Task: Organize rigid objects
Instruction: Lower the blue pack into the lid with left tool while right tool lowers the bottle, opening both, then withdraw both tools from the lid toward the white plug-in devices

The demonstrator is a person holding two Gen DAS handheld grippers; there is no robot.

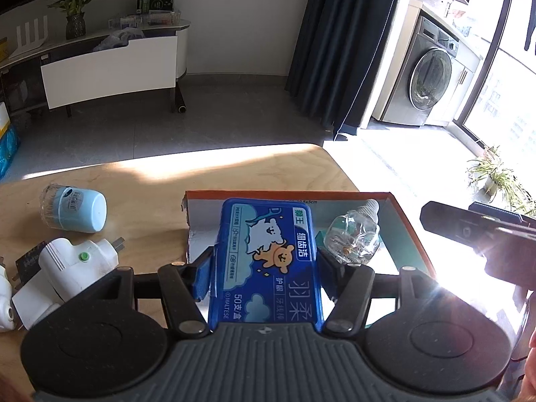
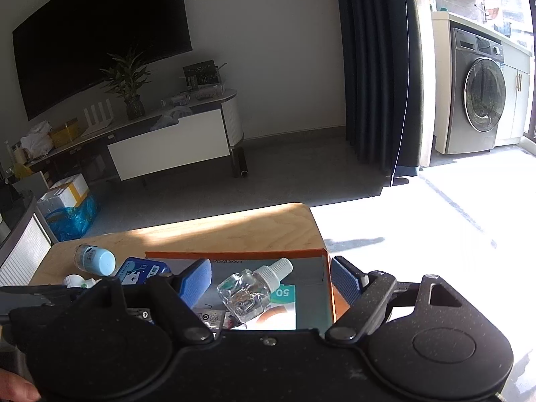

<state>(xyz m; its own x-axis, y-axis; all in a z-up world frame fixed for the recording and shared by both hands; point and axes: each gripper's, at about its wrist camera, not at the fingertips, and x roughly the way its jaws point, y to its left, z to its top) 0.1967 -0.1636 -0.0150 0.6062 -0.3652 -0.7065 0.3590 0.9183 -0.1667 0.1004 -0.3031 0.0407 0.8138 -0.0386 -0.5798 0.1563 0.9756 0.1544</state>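
Note:
My left gripper (image 1: 264, 271) is shut on a blue dental-floss box (image 1: 268, 251), its blue pads pressing both long sides. The box hangs over the near left part of an open orange cardboard box (image 1: 413, 234). A clear small bottle with a white cap (image 1: 353, 234) lies inside that cardboard box. In the right wrist view my right gripper (image 2: 271, 281) stands open above the cardboard box (image 2: 234, 254). The clear bottle (image 2: 248, 291) lies below between its fingers, untouched. The floss box (image 2: 140, 271) shows to the left.
On the wooden table (image 1: 150, 181), left of the cardboard box, a light blue jar (image 1: 75, 209) lies on its side beside white plug adapters (image 1: 70, 268). The dark body of my right gripper (image 1: 475, 231) sits at the cardboard box's right. The table's far edge is near.

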